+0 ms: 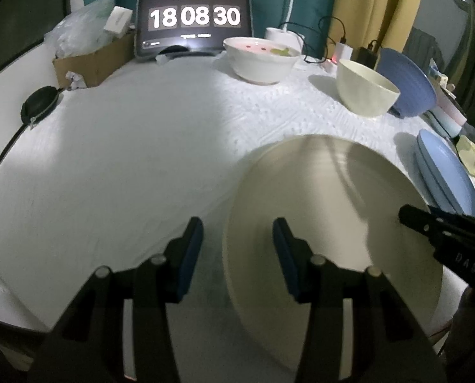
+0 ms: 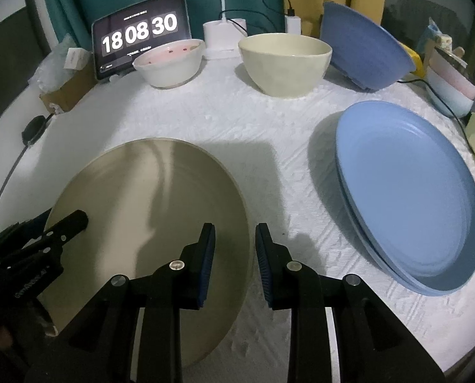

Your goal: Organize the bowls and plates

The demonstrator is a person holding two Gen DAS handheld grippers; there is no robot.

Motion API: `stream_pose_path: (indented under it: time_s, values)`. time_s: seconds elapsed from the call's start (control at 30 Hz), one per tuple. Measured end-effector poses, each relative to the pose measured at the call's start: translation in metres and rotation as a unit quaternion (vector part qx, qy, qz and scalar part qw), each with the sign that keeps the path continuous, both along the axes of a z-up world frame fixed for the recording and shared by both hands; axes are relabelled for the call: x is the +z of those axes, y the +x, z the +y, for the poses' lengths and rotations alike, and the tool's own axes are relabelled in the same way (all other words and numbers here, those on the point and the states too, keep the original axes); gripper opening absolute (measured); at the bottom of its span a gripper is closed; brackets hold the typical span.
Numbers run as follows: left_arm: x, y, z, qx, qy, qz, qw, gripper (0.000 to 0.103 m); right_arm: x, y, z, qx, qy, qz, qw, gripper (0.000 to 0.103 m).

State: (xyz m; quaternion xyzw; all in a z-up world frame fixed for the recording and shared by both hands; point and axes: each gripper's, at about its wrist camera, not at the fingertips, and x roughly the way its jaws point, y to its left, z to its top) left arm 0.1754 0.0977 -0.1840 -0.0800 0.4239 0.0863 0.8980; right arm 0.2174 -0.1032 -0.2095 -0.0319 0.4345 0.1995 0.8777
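A beige plate (image 1: 330,210) lies on the white tablecloth; it also shows in the right wrist view (image 2: 148,210). My left gripper (image 1: 237,249) is open, its jaws straddling the plate's left rim. My right gripper (image 2: 234,249) is open, its jaws straddling the plate's right rim. Each gripper shows in the other's view, the right one (image 1: 409,215) and the left one (image 2: 79,220). A stack of light blue plates (image 2: 409,198) lies to the right. A cream bowl (image 2: 285,63), a white bowl with a pink inside (image 2: 170,63) and a tilted dark blue bowl (image 2: 365,48) stand at the back.
A tablet clock (image 2: 141,35) stands at the back, with a cardboard box (image 1: 90,63) of plastic to its left. Chargers and cables (image 2: 224,35) lie behind the bowls. A black round object (image 1: 39,103) with a cable lies at the left edge. Cups (image 2: 451,89) stand far right.
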Motion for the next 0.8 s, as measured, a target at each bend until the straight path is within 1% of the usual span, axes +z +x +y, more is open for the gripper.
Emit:
stream_pose_path:
  time_s: [0.23,0.3,0.4,0.47,0.6,0.8]
  values:
    - [-0.001,-0.001,0.000,-0.004,0.004,-0.010,0.9999,0.047,-0.002,-0.002,0.001,0.010,0.002,-0.002,1.000,0.027]
    - [-0.001,-0.002,0.000,-0.006,0.002,-0.010,0.9999,0.047,-0.002,-0.003,0.001,0.010,0.003,-0.005,1.000,0.024]
    - [0.000,-0.003,-0.004,-0.022,-0.014,-0.008,0.9996,0.046,-0.002,-0.005,0.000,0.012,0.003,-0.008,1.000,0.020]
    - [0.000,-0.004,-0.007,-0.022,-0.011,-0.008,0.9997,0.046,0.000,-0.007,0.001,0.011,-0.001,-0.015,1.000,0.020]
    - [0.003,-0.006,-0.007,-0.024,-0.018,-0.008,0.9995,0.045,0.004,-0.009,-0.003,0.010,0.001,-0.019,1.000,0.018]
    - [0.014,-0.009,-0.014,-0.030,-0.012,-0.019,0.9993,0.045,0.012,-0.012,-0.010,0.006,0.007,-0.031,0.999,0.018]
